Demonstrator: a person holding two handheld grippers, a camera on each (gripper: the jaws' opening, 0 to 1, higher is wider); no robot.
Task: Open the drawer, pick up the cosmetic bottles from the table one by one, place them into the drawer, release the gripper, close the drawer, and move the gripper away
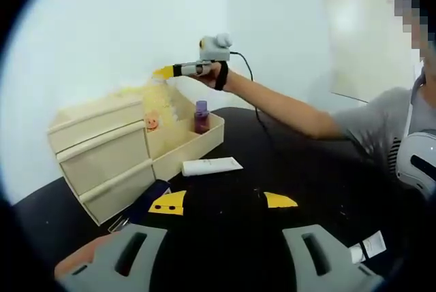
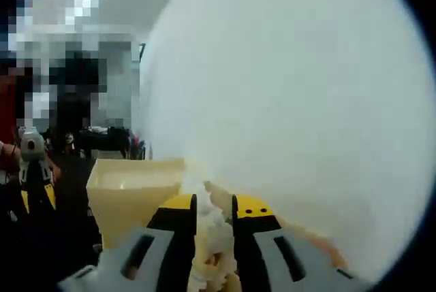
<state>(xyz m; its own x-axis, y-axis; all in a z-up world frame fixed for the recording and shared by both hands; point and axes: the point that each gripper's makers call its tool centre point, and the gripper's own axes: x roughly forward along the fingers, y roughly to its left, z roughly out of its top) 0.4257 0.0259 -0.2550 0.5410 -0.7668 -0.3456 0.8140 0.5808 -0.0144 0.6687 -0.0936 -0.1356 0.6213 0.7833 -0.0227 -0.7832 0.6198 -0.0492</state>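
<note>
The left gripper (image 1: 223,201) hovers with jaws spread, empty, over the dark table (image 1: 306,169). Ahead lie a white tube (image 1: 211,166) and the open drawer (image 1: 187,149) holding a purple bottle (image 1: 201,117). The right gripper (image 2: 214,212) pinches something pale and fluffy
</note>
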